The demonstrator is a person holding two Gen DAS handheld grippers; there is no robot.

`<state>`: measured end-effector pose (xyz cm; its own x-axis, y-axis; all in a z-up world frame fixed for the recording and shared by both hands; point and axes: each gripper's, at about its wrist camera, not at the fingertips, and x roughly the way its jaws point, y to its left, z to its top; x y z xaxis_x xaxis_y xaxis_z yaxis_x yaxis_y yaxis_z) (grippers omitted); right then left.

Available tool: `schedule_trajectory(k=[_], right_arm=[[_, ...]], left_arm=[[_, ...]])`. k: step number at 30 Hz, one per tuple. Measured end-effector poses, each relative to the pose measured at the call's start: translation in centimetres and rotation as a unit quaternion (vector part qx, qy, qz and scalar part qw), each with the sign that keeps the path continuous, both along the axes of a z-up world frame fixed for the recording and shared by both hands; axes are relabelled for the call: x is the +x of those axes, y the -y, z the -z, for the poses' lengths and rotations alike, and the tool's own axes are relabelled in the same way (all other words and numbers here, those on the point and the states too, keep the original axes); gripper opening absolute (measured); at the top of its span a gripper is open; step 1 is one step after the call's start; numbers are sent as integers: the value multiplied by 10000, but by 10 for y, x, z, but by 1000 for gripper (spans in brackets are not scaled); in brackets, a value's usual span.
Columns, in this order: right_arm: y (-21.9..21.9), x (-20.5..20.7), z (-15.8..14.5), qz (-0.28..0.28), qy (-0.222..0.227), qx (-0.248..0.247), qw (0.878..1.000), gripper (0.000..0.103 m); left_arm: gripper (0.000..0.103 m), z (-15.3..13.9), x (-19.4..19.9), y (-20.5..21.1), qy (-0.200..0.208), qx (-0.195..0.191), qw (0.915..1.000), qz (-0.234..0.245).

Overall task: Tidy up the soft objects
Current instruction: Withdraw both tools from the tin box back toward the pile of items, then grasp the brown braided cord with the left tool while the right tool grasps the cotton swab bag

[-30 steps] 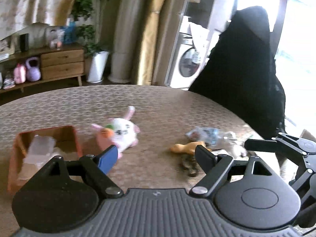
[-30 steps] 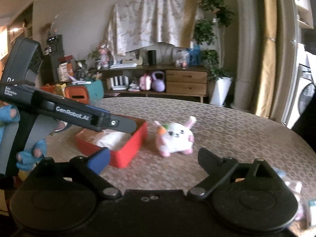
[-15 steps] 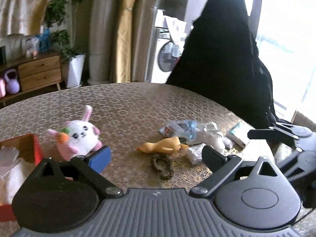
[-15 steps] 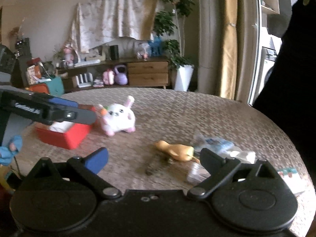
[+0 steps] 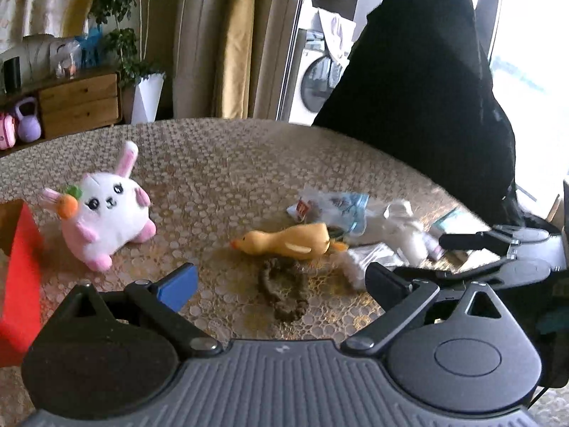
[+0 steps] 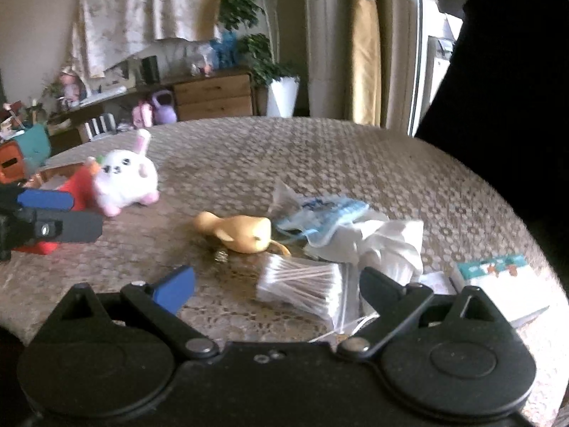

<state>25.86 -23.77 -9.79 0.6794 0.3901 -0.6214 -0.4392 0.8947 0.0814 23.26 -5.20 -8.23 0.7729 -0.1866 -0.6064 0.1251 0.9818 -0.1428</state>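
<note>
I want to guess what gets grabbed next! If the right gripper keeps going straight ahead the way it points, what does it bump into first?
Probably the clear bag of cotton swabs. It lies on the table right in front of the open right gripper, between its two fingers. The yellow toy duck sits farther back. Depth is hard to judge here.

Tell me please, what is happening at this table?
A person is sorting soft things with two hand-held grippers. Both the left hand-held gripper and the right hand-held gripper are open and hold nothing. They hang over a small pile: a yellow duck, a dark hair tie, a bag of cotton swabs and white cloth. The plush bunny sits apart, next to the red box.
</note>
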Motion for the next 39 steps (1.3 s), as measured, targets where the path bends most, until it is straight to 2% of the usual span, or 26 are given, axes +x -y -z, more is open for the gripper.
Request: schedule_trajectory(k=[11,24,26,30,32,33,35,39], right_arm=[[-9,38,29,222,-430,1,9988,97],[-18,55,51,409,-671,-201,9967,89],[-17,57,52,449,-699,-174,9964,88],[-17,58,53,522,-717,-167,9959,87],[-18,59,53,588,-715,-173,9956,83],[-18,59,53,607,-712,-165,9955,82],[-17,59,52,637,-717,-144,9953,79],[-17,58,52,692,-710,-120,9950,73]], left_arm=[[101,49,28,25,-392,535,9976,-175],[98,78,51,36,-496,688,9962,-209],[87,79,54,36,-515,660,9963,-213],[73,78,56,36,-487,659,9965,-173],[59,77,56,36,-471,642,9967,-146],[56,76,56,37,-464,629,9969,-128],[41,75,57,37,-465,579,9972,-103],[30,74,59,36,-512,535,9972,-104]])
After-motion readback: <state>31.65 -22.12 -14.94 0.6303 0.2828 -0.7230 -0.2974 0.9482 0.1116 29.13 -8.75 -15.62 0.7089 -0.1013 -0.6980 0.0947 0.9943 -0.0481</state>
